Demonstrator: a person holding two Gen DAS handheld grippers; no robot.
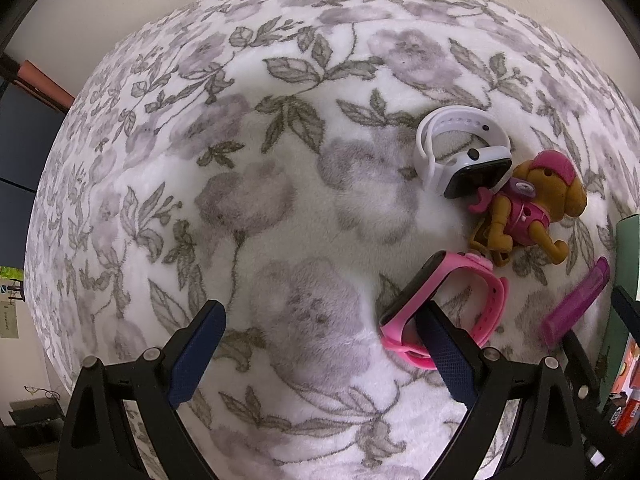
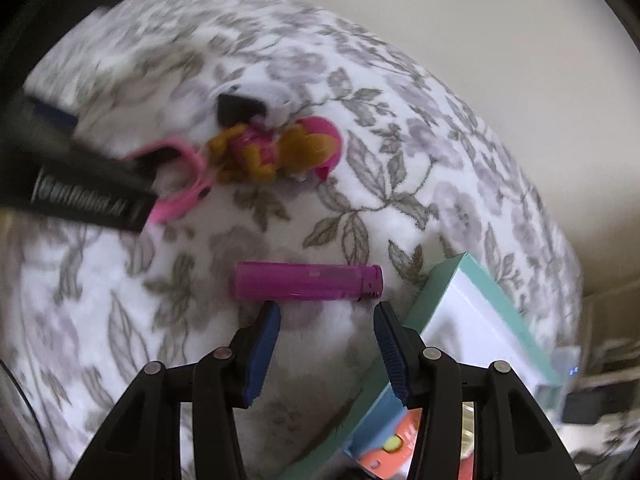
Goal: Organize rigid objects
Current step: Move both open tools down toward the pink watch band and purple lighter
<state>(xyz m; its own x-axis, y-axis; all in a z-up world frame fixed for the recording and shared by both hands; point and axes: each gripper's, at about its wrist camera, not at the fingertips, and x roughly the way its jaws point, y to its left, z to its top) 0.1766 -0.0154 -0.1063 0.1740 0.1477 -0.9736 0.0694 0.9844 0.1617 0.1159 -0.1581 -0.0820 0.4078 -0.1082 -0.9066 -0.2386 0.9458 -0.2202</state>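
Note:
A pink smartwatch (image 1: 460,300), a white smartwatch (image 1: 460,152), a brown toy dog in pink (image 1: 528,208) and a purple lighter (image 1: 576,304) lie on a floral blanket (image 1: 280,180). My left gripper (image 1: 320,320) is open; its right finger (image 1: 444,340) sits inside the pink watch's strap loop. In the right wrist view my right gripper (image 2: 326,316) is open and empty just short of the lighter (image 2: 308,282). The toy dog (image 2: 276,148), the pink watch (image 2: 180,184) and the white watch (image 2: 256,100) lie beyond it, blurred.
A teal-edged white box (image 2: 480,320) lies at the right of the lighter, with an orange toy pack (image 2: 400,448) below it. The left gripper's body (image 2: 80,176) reaches in from the left of the right wrist view. The teal box edge (image 1: 628,248) shows at far right.

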